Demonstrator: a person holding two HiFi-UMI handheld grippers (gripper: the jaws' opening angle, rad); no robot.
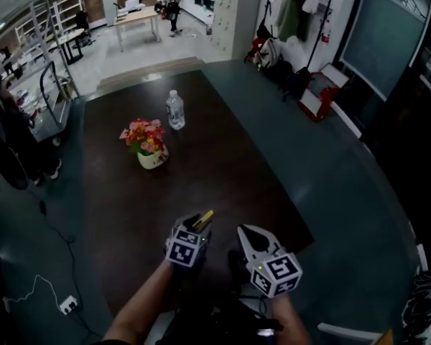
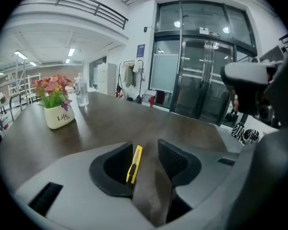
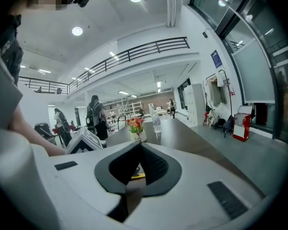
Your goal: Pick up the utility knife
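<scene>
Lying flat on the dark brown wooden counter (image 2: 134, 123), the slim yellow plastic utility knife (image 2: 134, 163) sat between the spread, released jaws of the left claw (image 2: 145, 152). It was nearer the left-hand jaw, its long axis along the reach. The right claw (image 3: 139, 150), pinched together and empty, waited just beside, in a bright glass-fronted hall.

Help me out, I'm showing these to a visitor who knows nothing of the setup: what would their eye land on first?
The yellow utility knife stands out first, lying on the dark table at the person's end, between the open jaws of the left gripper. Next comes the bright bunch of flowers in a white pot farther up the table, with a clear water bottle just beyond it.
</scene>
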